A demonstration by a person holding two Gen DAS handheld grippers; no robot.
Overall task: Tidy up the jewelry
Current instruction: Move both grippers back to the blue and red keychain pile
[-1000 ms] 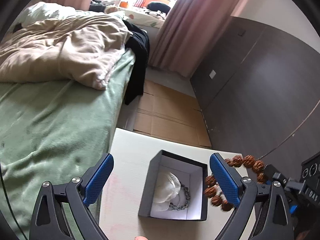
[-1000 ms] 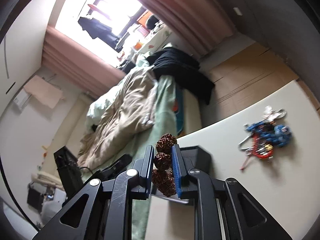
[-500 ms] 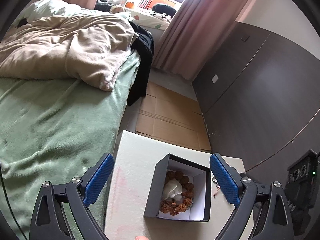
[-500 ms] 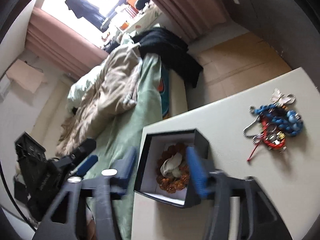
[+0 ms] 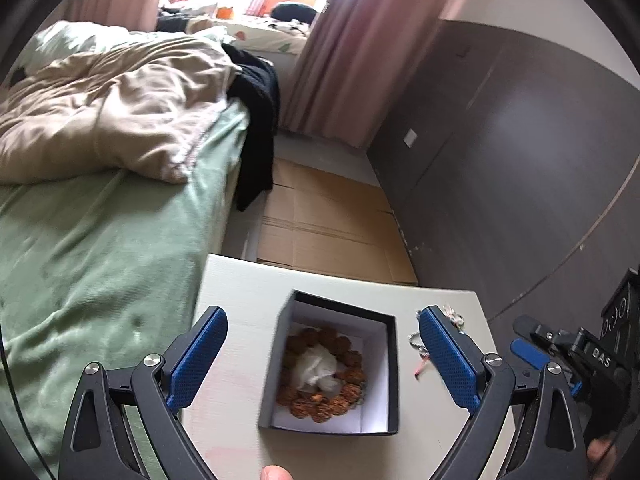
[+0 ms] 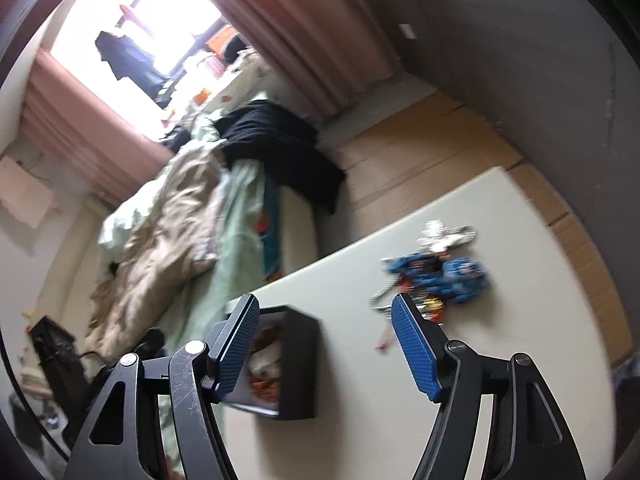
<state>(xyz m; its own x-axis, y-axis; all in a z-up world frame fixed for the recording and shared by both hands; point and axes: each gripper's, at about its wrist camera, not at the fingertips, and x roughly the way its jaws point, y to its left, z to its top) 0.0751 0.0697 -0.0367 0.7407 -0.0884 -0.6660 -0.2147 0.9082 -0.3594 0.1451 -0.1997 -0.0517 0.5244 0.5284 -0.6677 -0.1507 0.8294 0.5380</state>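
A black box with a white lining (image 5: 390, 376) stands on the pale table (image 5: 240, 292). A brown bead bracelet (image 5: 344, 398) lies coiled in it around a white cushion (image 5: 316, 366). My left gripper (image 5: 322, 354) is open and empty, hovering over the box. My right gripper (image 6: 324, 344) is open and empty, to the right of the box (image 6: 300, 364); it also shows at the right edge of the left wrist view (image 5: 560, 356). A pile of blue, red and silver jewelry (image 6: 436, 272) lies on the table beyond the right gripper. Part of it shows in the left wrist view (image 5: 420, 340).
A bed with a green sheet (image 5: 92, 248) and a beige duvet (image 5: 104, 108) runs along the table's left edge. Flattened cardboard (image 5: 328, 232) covers the floor beyond the table. A dark wall panel (image 5: 520, 168) stands to the right.
My right gripper has opened and let the brown bead bracelet fall into the box, then drawn away to the right toward the jewelry pile. The left gripper stays open over the box.
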